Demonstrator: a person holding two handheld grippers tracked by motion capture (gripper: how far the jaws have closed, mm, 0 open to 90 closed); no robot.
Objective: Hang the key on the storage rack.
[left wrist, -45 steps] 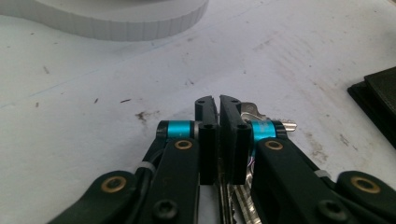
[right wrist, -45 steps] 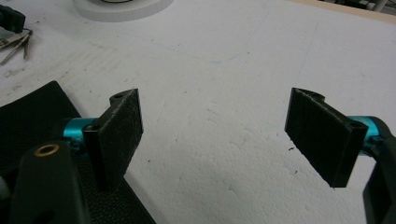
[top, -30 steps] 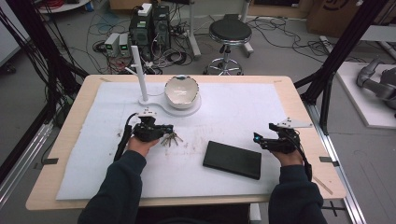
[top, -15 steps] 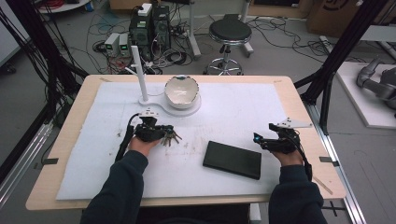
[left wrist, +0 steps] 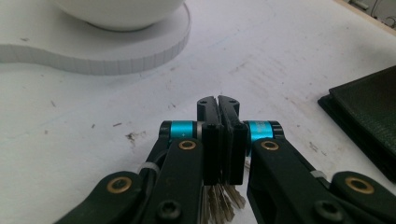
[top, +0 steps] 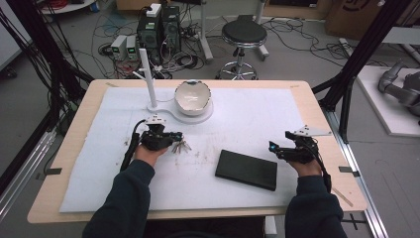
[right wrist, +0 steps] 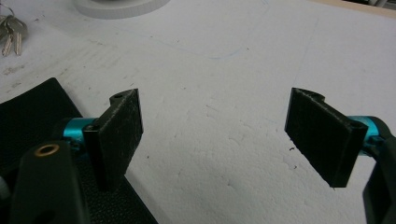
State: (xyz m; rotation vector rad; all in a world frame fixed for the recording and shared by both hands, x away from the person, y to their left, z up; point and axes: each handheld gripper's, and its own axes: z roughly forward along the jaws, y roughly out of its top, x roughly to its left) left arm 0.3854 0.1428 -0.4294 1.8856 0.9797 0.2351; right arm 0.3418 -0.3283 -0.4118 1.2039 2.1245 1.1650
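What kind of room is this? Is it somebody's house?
Probably not a house; it looks like a lab or workshop. Computer boxes and tangled cables sit on the floor, and a stool stands beyond a worktable framed by black poles.

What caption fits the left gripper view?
Hand-held gripper shut on a bunch of keys above the white table cover.
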